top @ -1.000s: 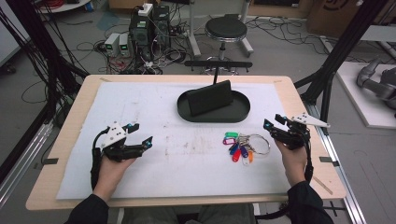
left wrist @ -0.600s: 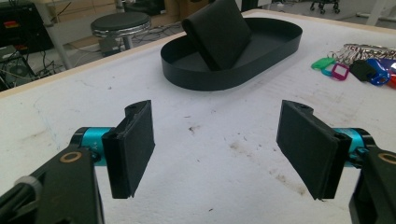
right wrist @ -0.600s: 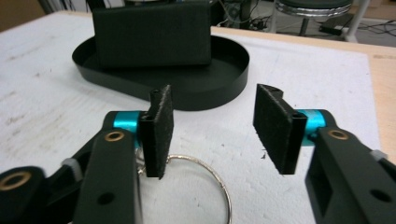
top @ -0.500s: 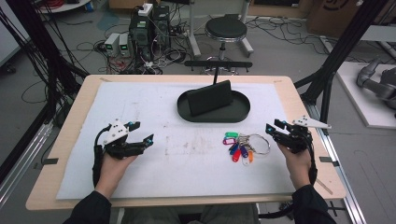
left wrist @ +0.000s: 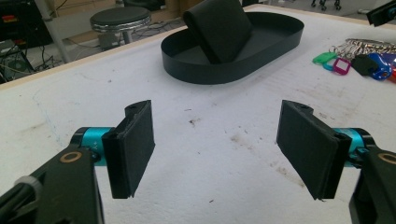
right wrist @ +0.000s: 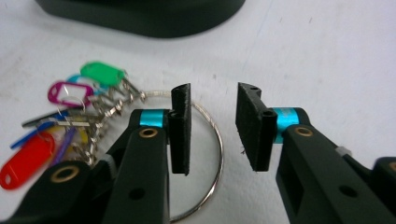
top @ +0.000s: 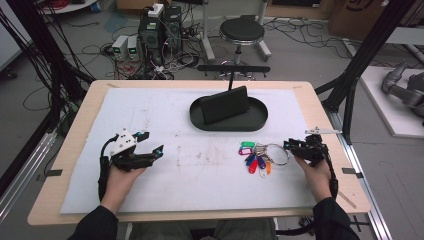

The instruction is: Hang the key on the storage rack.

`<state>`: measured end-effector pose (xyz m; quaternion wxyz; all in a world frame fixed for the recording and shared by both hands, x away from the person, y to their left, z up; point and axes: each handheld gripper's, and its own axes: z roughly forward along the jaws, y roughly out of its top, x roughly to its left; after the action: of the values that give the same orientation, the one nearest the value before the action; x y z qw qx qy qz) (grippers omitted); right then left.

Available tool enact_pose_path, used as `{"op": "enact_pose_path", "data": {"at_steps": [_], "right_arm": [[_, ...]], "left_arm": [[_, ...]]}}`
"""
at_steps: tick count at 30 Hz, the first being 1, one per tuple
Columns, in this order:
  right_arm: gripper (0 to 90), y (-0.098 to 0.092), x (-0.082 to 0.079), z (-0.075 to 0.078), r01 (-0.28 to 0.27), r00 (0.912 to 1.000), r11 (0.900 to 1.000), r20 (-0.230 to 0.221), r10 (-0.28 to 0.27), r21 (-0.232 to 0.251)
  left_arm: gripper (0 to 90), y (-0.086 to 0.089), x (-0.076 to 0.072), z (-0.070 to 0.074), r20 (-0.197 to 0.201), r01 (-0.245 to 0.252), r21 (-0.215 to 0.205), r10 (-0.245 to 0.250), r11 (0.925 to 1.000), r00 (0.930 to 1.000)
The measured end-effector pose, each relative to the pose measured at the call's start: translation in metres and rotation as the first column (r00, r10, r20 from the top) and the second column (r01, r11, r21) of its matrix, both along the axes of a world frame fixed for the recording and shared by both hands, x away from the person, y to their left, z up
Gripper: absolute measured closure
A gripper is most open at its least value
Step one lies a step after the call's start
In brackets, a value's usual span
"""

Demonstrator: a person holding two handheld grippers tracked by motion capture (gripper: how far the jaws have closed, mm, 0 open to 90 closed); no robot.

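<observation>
White padding covers most of the wooden desk [top: 320, 105], and it's pretty scuffed up in the middle. Closest to the person, the left tongs [top: 150, 145] sit low over the mat on the left side with the jaws spread wide, nothing between them, just bare mat in the left gripper view. Over on the right, the right tongs [top: 291, 145] are down at the mat, right up against the big metal key ring [top: 276, 154]. Their jaws have just been closing in, but they're not clamped on anything: in the right gripper view there's a clear gap between the pads, and the ring's wire [right wrist: 217, 140] curves past the left pad into that gap, lying flat on the mat. Bunch of coloured key tags [top: 252, 157] (green, pink, blue, red, orange) fans out from the ring toward the middle of the desk. Further back, a black oval tray [top: 260, 117] sits well apart from the keys, with a black wallet-looking thing [top: 226, 105] propped up tilted inside it. Behind the desk: a round stool [top: 242, 30], computer boxes and a mess of cables on the floor.
</observation>
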<state>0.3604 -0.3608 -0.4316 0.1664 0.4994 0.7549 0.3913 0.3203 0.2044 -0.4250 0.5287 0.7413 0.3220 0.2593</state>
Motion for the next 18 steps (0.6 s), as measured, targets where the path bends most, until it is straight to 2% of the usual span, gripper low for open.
{"op": "enact_pose_path", "data": {"at_steps": [2,3,10,18], "right_arm": [[69.9,0.001,0.001,-0.002,-0.006,0.9999,1.000,-0.015,0.006,-0.011],[72.1,0.003,0.002,-0.005,-0.019,0.9990,0.999,-0.042,0.018,-0.033],[76.9,0.005,0.004,-0.014,-0.032,0.9953,0.995,-0.094,0.024,-0.091],[86.1,0.004,0.004,-0.015,-0.021,0.9968,0.993,-0.079,0.012,-0.113]], "left_arm": [[27.6,0.000,0.000,0.000,-0.001,0.000,-0.001,0.000,1.0000,1.0000],[27.6,-0.001,0.000,0.000,-0.002,0.003,0.001,-0.003,1.0000,1.0000],[27.6,-0.004,0.001,-0.001,-0.002,0.013,0.007,-0.013,0.9999,0.9999],[27.6,-0.004,0.001,-0.001,-0.006,0.012,0.003,-0.012,0.9999,0.9999]]}}
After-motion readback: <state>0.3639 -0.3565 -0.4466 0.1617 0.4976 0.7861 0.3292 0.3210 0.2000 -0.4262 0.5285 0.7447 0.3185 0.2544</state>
